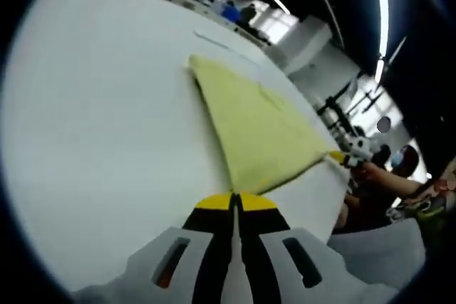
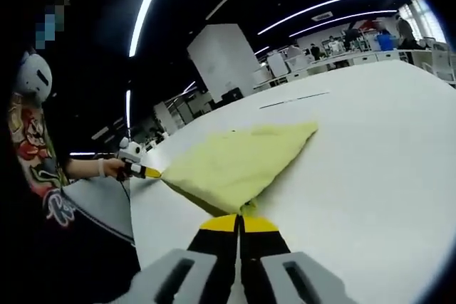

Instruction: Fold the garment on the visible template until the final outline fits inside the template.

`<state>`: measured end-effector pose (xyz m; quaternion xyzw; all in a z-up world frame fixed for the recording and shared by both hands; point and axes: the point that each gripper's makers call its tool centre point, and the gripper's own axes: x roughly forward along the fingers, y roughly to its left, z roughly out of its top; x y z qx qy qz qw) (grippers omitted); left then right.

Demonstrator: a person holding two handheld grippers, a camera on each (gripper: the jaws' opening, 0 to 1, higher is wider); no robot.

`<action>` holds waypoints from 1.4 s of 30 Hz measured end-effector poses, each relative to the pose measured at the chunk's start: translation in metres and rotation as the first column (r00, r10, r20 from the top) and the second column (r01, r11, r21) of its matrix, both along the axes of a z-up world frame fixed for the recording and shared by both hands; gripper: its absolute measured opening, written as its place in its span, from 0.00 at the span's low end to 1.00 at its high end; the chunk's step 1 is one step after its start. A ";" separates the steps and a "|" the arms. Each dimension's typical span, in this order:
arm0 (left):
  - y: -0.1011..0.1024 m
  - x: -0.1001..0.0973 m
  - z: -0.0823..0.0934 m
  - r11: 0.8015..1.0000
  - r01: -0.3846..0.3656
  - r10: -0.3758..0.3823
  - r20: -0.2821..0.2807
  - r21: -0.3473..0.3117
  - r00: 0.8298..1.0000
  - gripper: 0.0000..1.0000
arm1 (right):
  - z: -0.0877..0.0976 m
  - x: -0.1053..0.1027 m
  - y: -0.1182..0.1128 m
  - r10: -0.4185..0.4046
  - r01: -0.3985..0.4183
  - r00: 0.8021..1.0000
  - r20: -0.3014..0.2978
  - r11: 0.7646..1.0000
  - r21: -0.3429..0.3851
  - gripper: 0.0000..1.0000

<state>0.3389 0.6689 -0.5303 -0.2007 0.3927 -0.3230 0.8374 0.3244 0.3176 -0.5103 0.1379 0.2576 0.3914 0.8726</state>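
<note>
A pale yellow garment [image 1: 260, 129] lies on a wide white surface [image 1: 100, 140], drawn out between the 2 hand-held grippers so that it reads as a long triangle, with 1 far corner flat on the surface and the 2 near corners each at a gripper. In the left gripper view the left hand-held gripper [image 1: 235, 201] has its yellow-tipped jaws pressed together right at the garment's near edge; it looks to be pinching that edge, though the cloth between the tips is too thin to see clearly. In the right gripper view the right hand-held gripper [image 2: 241, 220] is likewise closed, with a small tuft of yellow cloth showing just above its tips, so it appears to be nipping the corner there. Each gripper also appears small in the other's view, at the far corner of the cloth. A thin dark line [image 2: 293, 100] on the surface beyond the garment may be part of the template outline; the rest of the outline cannot be made out. The cloth looks light, soft and limp: it sags and ripples slightly between the 2 grips and would drape rather than hold a crease unaided. Corners and hems are the sensible places to take hold, since a grip mid-panel would likely bunch several layers. Folding appears to be under way, with the outline not yet compact.
</note>
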 end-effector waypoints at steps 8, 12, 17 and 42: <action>0.003 -0.002 0.005 0.999 0.027 -0.028 0.023 0.029 0.999 0.00 | 0.007 0.001 -0.002 -0.017 0.017 1.000 0.004 1.000 0.002 0.00; 0.015 -0.002 0.014 0.997 0.016 -0.022 0.076 0.075 0.997 0.27 | 0.020 0.003 -0.014 -0.063 0.064 0.998 0.027 0.998 0.000 0.01; 0.025 0.009 0.039 0.997 -0.012 -0.004 0.197 0.081 0.980 0.43 | 0.032 0.003 -0.025 -0.095 0.096 0.994 0.052 0.995 -0.033 0.16; 0.017 -0.002 0.046 0.979 -0.017 -0.052 0.328 0.204 0.943 0.99 | 0.031 -0.014 -0.014 -0.169 0.177 0.983 0.072 0.975 -0.134 1.00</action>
